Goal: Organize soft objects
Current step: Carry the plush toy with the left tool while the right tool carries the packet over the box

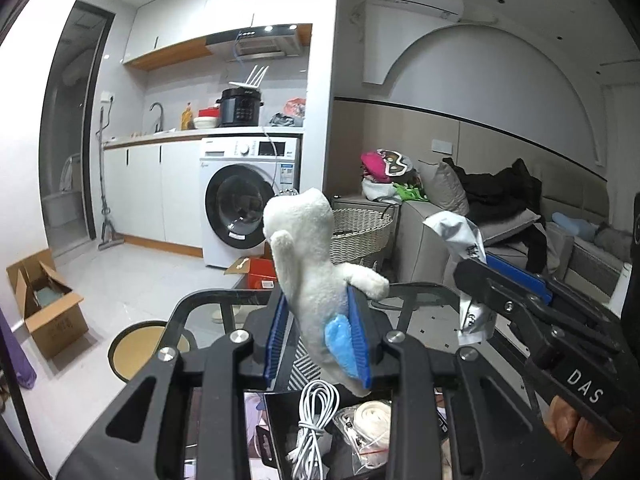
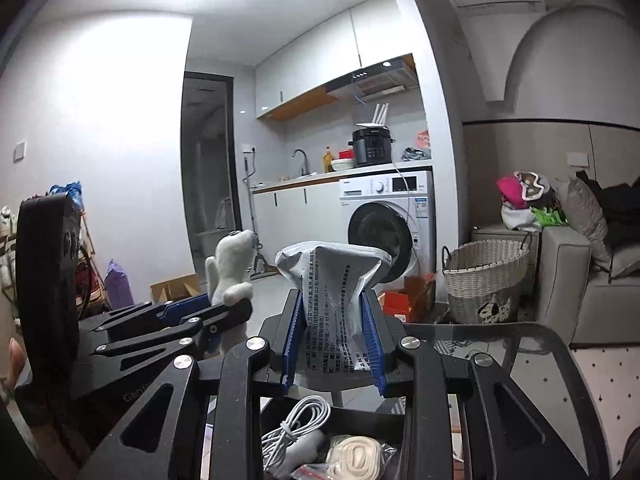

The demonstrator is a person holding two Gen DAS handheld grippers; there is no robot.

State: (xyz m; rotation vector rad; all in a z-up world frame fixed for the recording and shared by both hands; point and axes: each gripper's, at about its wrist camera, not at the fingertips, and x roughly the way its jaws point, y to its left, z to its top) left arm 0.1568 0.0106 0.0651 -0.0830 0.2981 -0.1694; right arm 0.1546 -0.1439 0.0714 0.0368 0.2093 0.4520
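My left gripper (image 1: 320, 320) is shut on a white plush toy (image 1: 308, 256) with a blue patch, held up in the air; it also shows in the right wrist view (image 2: 232, 268). My right gripper (image 2: 332, 320) is shut on a grey soft packet (image 2: 328, 276) with printed text, also held up; the packet shows at the right in the left wrist view (image 1: 460, 236). Below both grippers a black bin (image 1: 280, 404) holds a coiled white cable (image 1: 316, 408) and a bagged cream roll (image 2: 356, 456).
A glass table with a black rim (image 2: 552, 332) lies under the grippers. Beyond are a wicker basket (image 2: 484, 276), a washing machine (image 2: 388, 216), a grey sofa (image 2: 572, 280) with clothes, cardboard boxes (image 1: 48, 304) on the floor and a round stool (image 1: 136, 344).
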